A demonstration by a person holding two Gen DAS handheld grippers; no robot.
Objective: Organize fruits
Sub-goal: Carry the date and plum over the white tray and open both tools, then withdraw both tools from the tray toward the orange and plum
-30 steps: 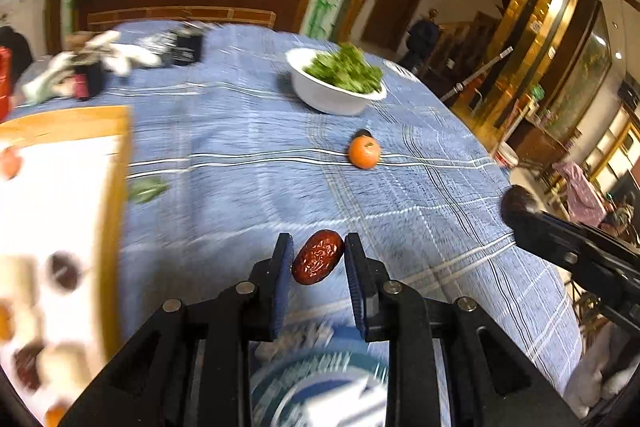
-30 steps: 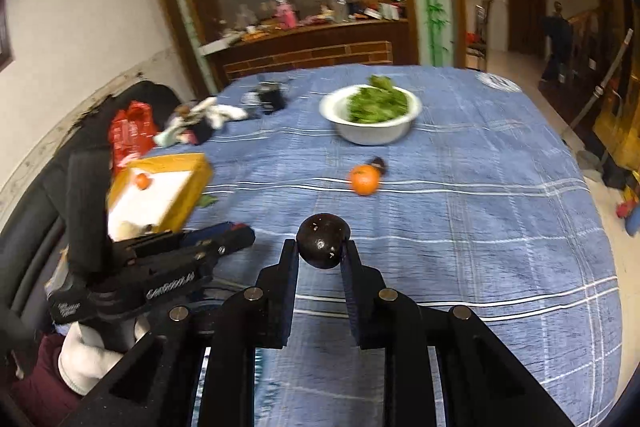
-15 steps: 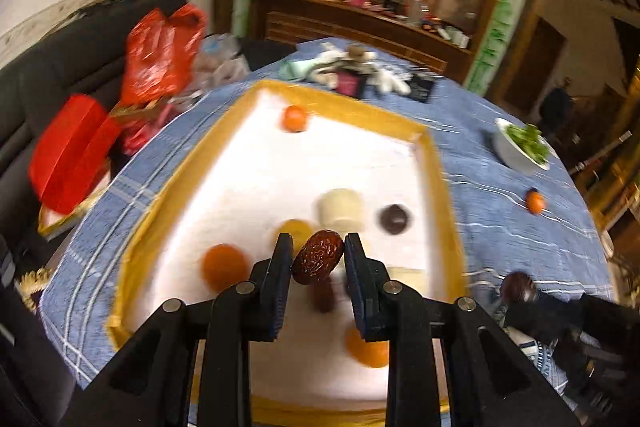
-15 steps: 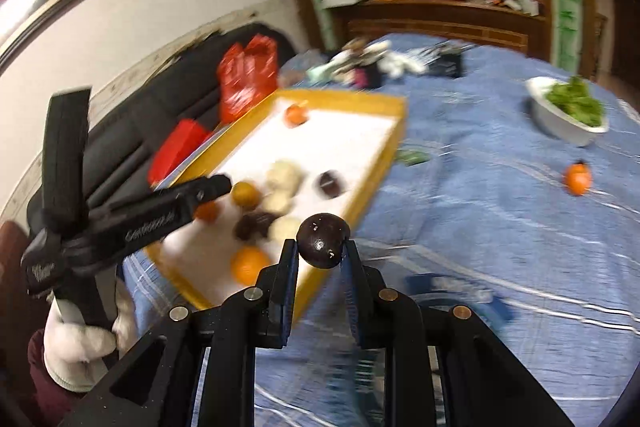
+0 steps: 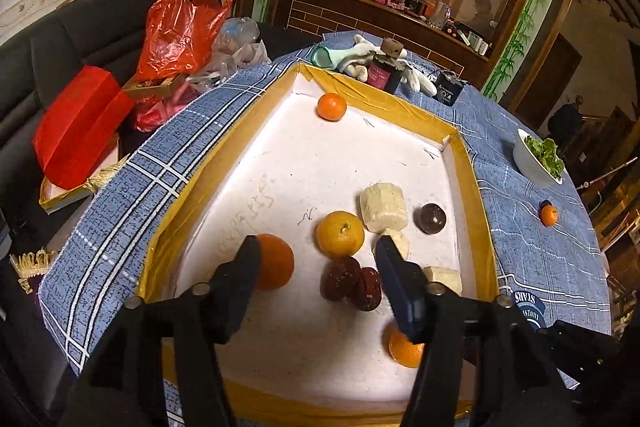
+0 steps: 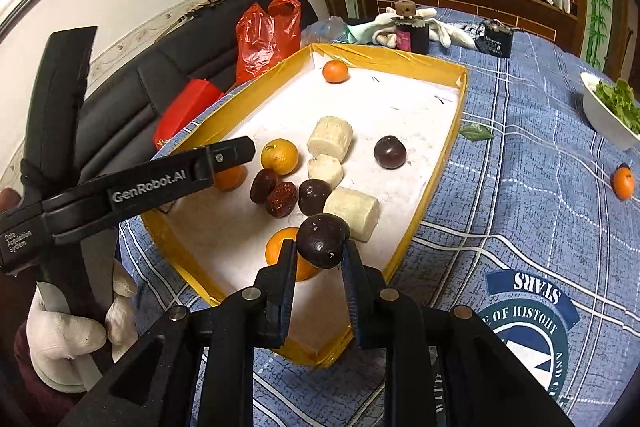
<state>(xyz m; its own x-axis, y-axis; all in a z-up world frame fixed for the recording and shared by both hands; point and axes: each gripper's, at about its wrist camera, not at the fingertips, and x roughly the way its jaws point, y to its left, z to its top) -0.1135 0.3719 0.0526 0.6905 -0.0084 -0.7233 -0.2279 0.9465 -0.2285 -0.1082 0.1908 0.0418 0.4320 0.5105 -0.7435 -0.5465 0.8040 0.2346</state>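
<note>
The left tongs [image 5: 316, 255] are opening over the yellow-rimmed tray [image 5: 472, 187], nothing between their pads. Below them two red dates [image 5: 352, 283] lie side by side on the tray floor, touching, long axes running roughly away from the camera. The right tongs [image 6: 318, 255] stay out of it — clenched on a round dark fruit [image 6: 322, 241] above the tray's near edge.

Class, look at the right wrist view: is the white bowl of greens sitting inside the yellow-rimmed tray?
No, the white bowl of greens stands on the blue tablecloth, well apart from the yellow-rimmed tray.
</note>
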